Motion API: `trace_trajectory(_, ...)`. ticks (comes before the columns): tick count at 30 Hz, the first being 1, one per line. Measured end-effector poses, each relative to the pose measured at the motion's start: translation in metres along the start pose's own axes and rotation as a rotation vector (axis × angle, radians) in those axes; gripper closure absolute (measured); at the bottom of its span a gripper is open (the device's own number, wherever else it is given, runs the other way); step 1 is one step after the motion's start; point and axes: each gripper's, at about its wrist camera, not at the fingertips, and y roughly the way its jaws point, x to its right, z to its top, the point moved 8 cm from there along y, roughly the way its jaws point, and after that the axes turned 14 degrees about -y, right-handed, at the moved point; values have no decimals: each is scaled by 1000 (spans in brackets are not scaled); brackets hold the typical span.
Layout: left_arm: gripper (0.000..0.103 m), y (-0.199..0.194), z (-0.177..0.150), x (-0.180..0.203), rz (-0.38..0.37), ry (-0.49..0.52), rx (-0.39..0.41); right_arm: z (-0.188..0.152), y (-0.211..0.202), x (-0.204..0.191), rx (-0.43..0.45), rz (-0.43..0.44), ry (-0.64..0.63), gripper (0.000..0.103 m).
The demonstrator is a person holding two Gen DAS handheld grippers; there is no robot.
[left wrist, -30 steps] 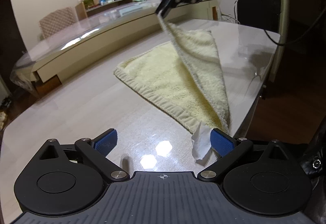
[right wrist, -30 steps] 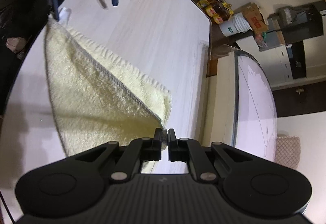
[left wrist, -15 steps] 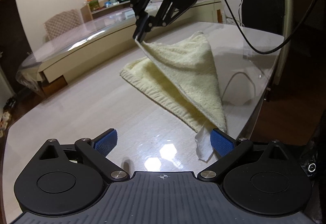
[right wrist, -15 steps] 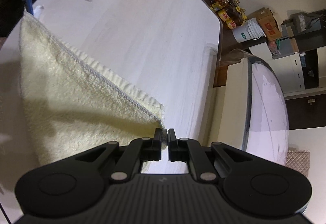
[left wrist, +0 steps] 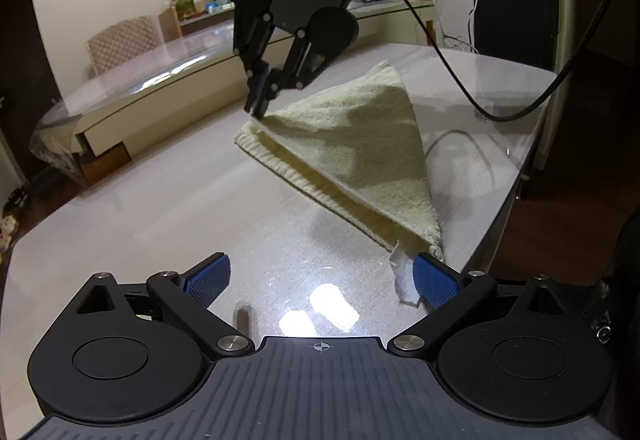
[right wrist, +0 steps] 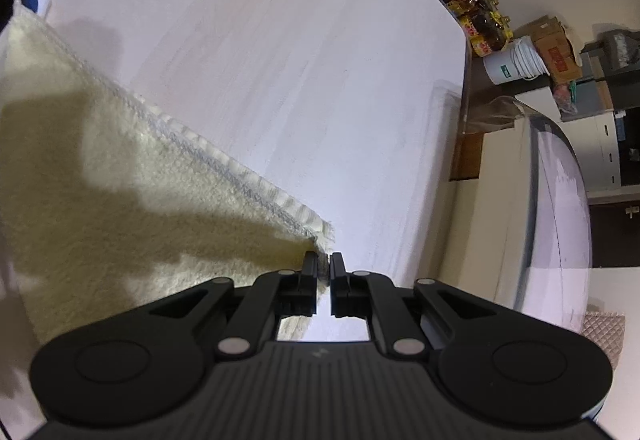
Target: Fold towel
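On the pale table (left wrist: pixel 168 207), towel (left wrist: pixel 360 143) folded to a triangle, long axis pointing at the open left gripper (left wrist: pixel 320 280); tag seemingly touching one pad. Right gripper (left wrist: pixel 260 107) clenched on far corner. Sideboard behind table.

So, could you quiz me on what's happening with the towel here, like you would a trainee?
1. True or false: the right gripper is shut on a corner of the towel.
2. The left gripper is: A) wide open, B) clamped on the towel, C) holding a cable.
3. What does the towel lie on?

Key: 1 true; 2 A, its blue pads stand apart, with the towel's white tag beside one; 3 the table, with the lifted corner held just above the layer below.
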Motion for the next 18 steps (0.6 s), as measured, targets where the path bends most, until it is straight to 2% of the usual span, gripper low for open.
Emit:
trace_trajectory(2, 3, 0, 0, -1, -1, -3, 0, 0, 3, 0, 0, -13, -1, 91)
trace_trajectory(3, 3, -1, 0, -1, -2, -4, 0, -1, 4, 1, 1, -21, 2, 82)
trace_trajectory(8, 3, -2, -1, 1, -4, -6, 1, -4, 6, 8, 12, -56, 47, 77)
trace_trajectory(10, 3, -1, -1, 0, -6, -11, 1, -5, 6, 8, 15, -73, 65, 70)
trace_trajectory(18, 3, -1, -3, -2, -8, -36, 8, -9, -9, 10, 2, -142, 149, 67)
